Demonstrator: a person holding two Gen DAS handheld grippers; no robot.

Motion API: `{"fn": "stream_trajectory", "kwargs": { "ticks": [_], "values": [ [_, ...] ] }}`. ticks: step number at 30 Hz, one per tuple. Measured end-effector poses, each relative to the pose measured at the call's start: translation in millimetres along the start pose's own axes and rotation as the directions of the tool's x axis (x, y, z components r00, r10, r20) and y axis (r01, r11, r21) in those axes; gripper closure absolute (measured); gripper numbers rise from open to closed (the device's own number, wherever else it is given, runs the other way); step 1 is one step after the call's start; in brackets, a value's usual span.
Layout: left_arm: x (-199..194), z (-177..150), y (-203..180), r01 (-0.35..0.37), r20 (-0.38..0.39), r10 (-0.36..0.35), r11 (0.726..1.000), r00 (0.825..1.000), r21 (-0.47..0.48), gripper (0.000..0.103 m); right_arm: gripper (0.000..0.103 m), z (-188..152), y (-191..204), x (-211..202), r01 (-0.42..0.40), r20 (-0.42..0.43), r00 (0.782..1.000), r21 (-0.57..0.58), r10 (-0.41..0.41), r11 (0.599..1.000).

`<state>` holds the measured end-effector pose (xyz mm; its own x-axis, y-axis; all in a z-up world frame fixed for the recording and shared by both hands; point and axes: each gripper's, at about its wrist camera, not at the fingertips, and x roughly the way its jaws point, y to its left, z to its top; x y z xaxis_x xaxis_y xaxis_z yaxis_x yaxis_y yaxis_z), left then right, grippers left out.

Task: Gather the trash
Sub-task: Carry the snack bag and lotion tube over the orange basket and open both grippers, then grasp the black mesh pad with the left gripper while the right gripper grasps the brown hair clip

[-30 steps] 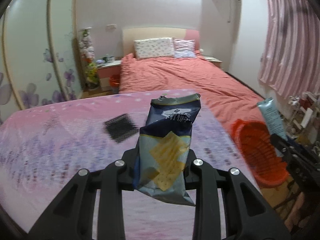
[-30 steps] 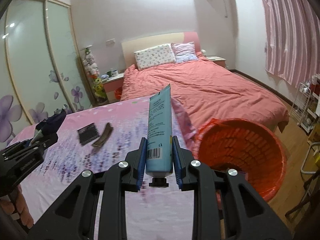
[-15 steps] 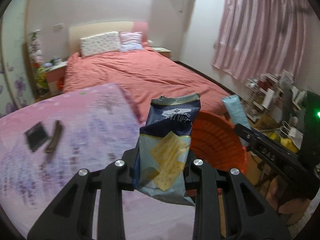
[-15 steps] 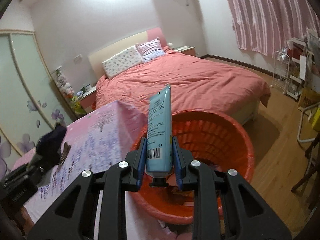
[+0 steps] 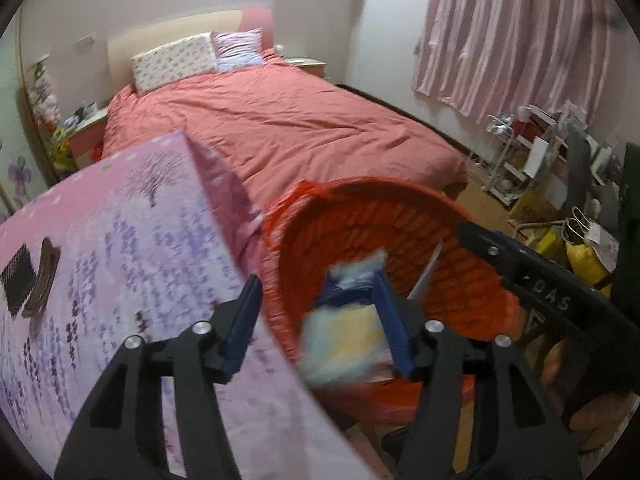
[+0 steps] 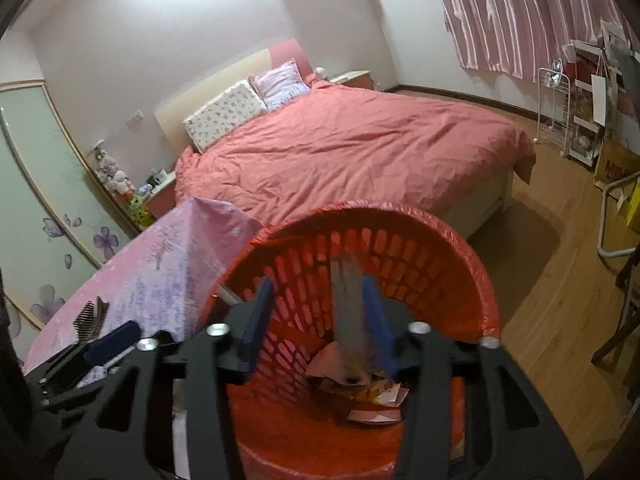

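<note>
Both grippers moved from over table to orange basket (image 6: 476,256). Left gripper (image 5: 320,320) jaws opening, snack bag (image 5: 344,340) blurred, dropping into basket. Right gripper (image 6: 316,320) jaws opening, tube (image 6: 350,320) slipping free above basket trash.

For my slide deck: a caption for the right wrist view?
Right gripper opening above the orange basket, blurred tube dropping between its jaws.

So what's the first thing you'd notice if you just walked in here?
The big orange basket at the front, beside the pink-clothed table, with wrappers already at its bottom. Both sets of jaws are opening over it: a blurry snack bag is dropping from the left gripper, and a tube from the right gripper. Behind it all lies a wide bed with a pink-red cover.
</note>
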<state>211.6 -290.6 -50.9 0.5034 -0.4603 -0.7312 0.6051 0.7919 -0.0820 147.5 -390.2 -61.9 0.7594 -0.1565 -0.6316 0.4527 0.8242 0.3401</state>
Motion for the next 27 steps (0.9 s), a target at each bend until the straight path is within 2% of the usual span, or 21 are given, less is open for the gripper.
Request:
{"fn": "stream_trajectory", "kwargs": {
  "ticks": [5,8,10,13,16,18,21,27],
  "values": [
    [-6,-16,45,-0.082,-0.015,0.082,0.996,0.997,-0.04,0.035,0.049,-14,10,7,0.009,-0.035,0.999,-0.023,-0.01,1.0],
    [-20,-29,76,-0.148,-0.006,0.148,0.987,0.989,-0.062,0.031,0.039,-19,27,6,0.005,-0.044,0.999,-0.068,-0.008,0.998],
    [-31,-38,100,-0.194,-0.005,0.195,0.978,0.981,-0.081,0.029,0.032,-23,43,5,0.002,-0.042,0.999,-0.109,-0.006,0.994],
    [-47,-53,141,-0.272,-0.02,0.272,0.955,0.962,-0.117,0.028,0.027,-30,75,4,-0.032,-0.058,0.998,-0.163,0.022,0.986],
    [-66,-69,188,-0.346,-0.032,0.345,0.922,0.938,-0.174,0.024,0.025,-37,105,6,-0.07,-0.072,0.996,-0.201,0.057,0.977],
    [-81,-80,221,-0.419,-0.052,0.417,0.885,0.907,-0.204,0.022,0.025,-45,133,11,-0.108,-0.099,0.991,-0.235,0.087,0.966],
    [-103,-98,269,-0.486,-0.076,0.483,0.836,0.872,-0.256,0.022,0.025,-56,170,20,-0.143,-0.137,0.985,-0.285,0.107,0.948],
    [-139,-122,347,-0.558,-0.117,0.558,0.743,0.821,-0.369,0.022,0.026,-78,253,42,-0.241,-0.218,0.961,-0.358,0.17,0.902]
  ]
}}
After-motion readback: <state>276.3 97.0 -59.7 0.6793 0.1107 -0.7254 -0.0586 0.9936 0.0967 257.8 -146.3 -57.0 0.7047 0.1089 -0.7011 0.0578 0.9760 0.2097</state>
